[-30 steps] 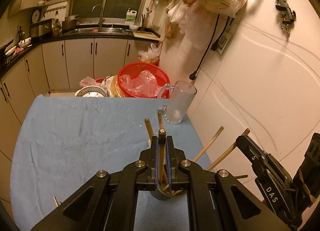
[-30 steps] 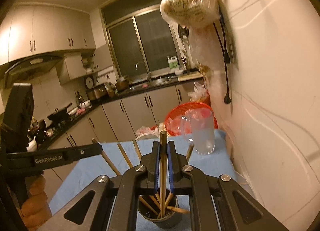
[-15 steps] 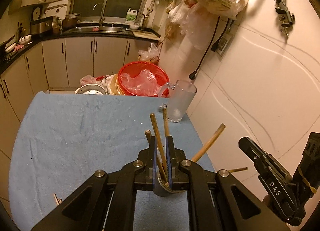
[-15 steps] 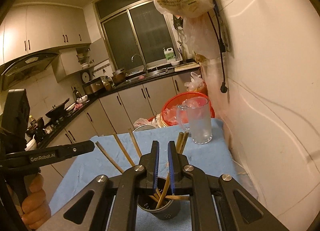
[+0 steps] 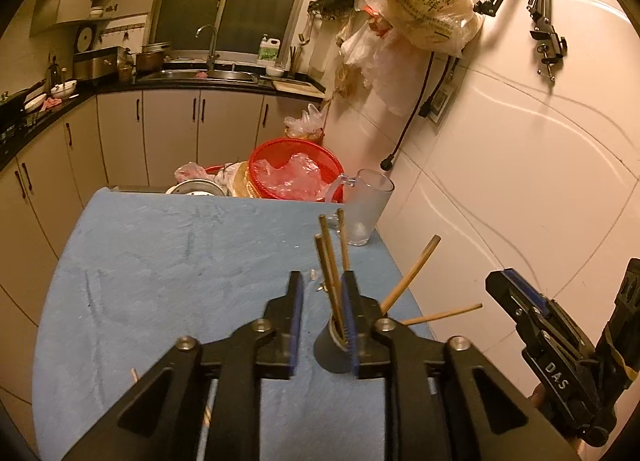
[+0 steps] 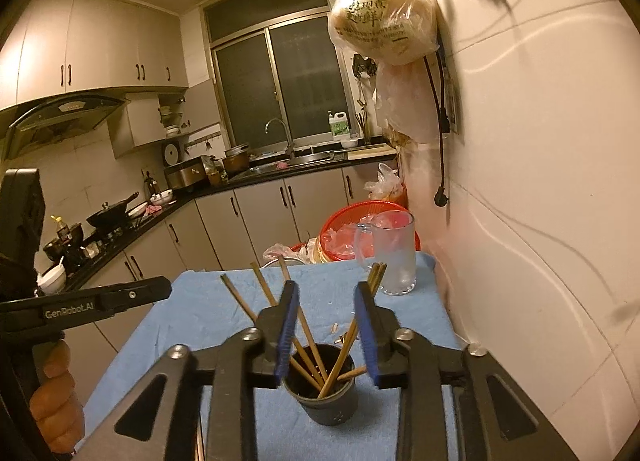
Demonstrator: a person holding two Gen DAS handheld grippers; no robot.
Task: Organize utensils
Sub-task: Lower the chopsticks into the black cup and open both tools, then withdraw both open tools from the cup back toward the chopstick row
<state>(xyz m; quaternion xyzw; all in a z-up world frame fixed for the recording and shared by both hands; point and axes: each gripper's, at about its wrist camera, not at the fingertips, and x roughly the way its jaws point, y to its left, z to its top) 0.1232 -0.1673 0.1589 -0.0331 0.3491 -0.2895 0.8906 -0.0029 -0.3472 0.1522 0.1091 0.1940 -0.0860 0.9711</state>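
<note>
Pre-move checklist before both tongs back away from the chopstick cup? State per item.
1. Left tongs free of chopsticks: cannot tell. Jaws are opening, but the chopsticks stand close against the right pad.
2. Right tongs free: ok. Jaws are opening, and no pad presses on a stick.
3. Chopsticks in the dark cup: ok, leaning in several directions.
4. Cup upright on the blue cloth: ok.
5. Glass mug clear of both tongs: ok, at the far corner by the wall.
6. Stray sticks left on the cloth: not ok, a stick end lies near the left edge.
</note>
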